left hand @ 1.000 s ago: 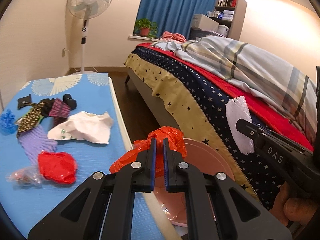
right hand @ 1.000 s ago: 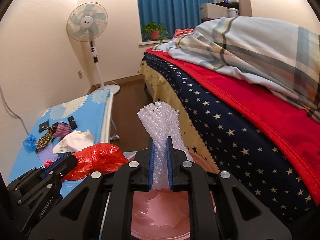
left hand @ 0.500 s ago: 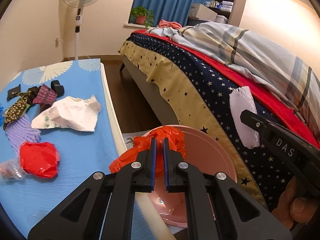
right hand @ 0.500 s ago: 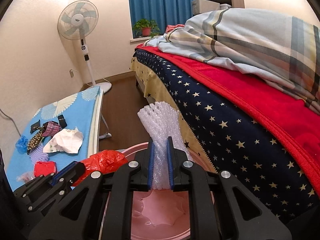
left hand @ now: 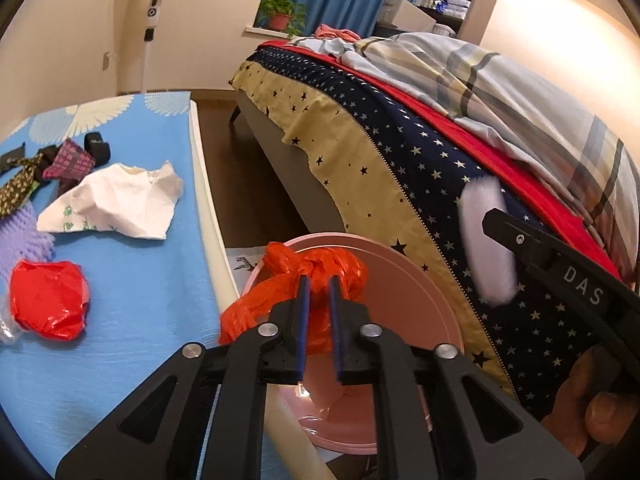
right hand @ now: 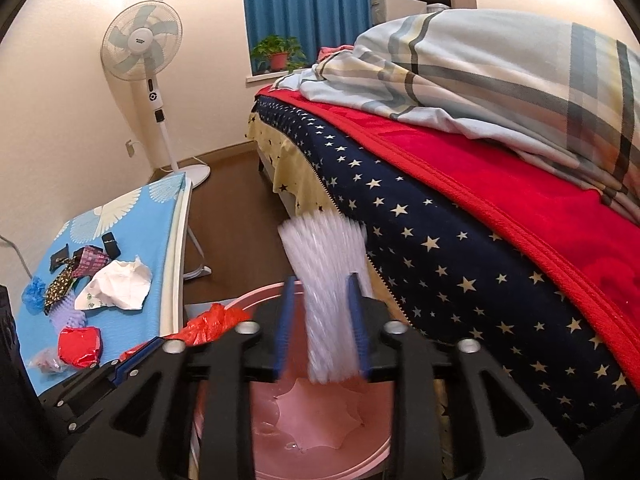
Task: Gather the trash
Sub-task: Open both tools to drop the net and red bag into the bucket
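Step in hand: depositing held trash into the pink bin (right hand: 320,440), which stands on the floor between the bench (left hand: 132,360) at left and the bed (left hand: 400,152) at right.

Right gripper (right hand: 322,324): positioned directly above the bin mouth. Its jaws stand parted with a clear gap on either side of the white bubble wrap (right hand: 326,280); the piece shows motion blur and appears to be slipping free, its lower end already below the fingertips. In my judgement the release is under way and the wrap should land inside the bin.

Left gripper (left hand: 319,320): over the near-left rim of the bin. Its jaws are slightly apart with the orange plastic bag (left hand: 304,276) bunched between and beyond them; the bag looks loosely held at best, and whether the pads grip it I cannot tell.

Remaining on the bench: a crumpled white paper (left hand: 116,200), a red wrapper (left hand: 48,304), a purple foam net (left hand: 20,236) and dark patterned scraps (left hand: 52,160) at the far left.

Next move, as judged: open the left jaws wider while centred over the bin, since part of the bag hangs over the rim toward the bench and could fall outside. Then both grippers should go back left to the bench for the remaining pieces.
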`<state>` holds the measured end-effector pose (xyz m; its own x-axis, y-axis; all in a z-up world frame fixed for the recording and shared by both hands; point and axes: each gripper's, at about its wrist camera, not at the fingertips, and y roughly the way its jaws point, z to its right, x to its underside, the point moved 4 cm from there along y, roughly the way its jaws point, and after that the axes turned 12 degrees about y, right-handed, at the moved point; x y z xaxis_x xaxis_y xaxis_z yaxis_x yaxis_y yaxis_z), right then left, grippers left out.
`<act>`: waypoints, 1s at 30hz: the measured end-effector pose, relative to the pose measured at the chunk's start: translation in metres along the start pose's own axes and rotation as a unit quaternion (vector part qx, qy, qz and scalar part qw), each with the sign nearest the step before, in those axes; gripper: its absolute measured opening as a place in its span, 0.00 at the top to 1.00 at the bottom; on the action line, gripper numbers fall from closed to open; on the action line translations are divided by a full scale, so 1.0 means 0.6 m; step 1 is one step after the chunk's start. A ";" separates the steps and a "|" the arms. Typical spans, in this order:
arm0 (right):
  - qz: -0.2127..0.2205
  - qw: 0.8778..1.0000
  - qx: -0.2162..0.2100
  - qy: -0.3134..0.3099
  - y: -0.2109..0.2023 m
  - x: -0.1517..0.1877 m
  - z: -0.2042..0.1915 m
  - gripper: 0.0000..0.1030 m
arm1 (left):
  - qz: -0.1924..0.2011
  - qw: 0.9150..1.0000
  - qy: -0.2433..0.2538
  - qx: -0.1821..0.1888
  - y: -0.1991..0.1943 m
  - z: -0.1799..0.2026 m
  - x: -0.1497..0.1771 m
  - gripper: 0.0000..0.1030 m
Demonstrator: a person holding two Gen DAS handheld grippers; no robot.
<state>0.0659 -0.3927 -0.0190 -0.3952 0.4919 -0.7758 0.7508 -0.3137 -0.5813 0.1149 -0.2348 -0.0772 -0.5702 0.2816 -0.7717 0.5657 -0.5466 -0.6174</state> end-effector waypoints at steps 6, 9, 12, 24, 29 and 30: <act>0.003 1.000 0.000 0.001 -0.003 -0.001 0.000 0.60 | 0.007 1.000 -0.011 -0.008 -0.010 -0.011 -0.002 0.79; 0.005 1.000 -0.002 0.002 -0.006 -0.002 -0.001 0.60 | 0.008 1.000 -0.013 -0.012 -0.015 -0.016 -0.003 0.79; 0.008 1.000 -0.008 0.002 -0.010 -0.002 -0.005 0.60 | 0.011 1.000 -0.016 -0.017 -0.024 -0.021 -0.005 0.79; 0.020 0.999 -0.047 -0.016 -0.043 -0.012 -0.044 0.60 | 0.044 0.997 -0.023 -0.056 -0.105 -0.060 -0.028 0.79; 0.030 0.995 -0.087 -0.030 -0.077 -0.038 -0.088 0.60 | 0.064 0.994 -0.023 -0.080 -0.169 -0.089 -0.073 0.79; 0.032 0.994 -0.100 -0.035 -0.086 -0.045 -0.103 0.60 | 0.069 0.994 -0.023 -0.084 -0.179 -0.095 -0.082 0.79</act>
<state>0.0705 -0.3397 0.0468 -0.3741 0.4165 -0.8286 0.8626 -0.1717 -0.4758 0.1160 -0.1451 0.0187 -0.5052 0.1740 -0.8453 0.7300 -0.4363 -0.5261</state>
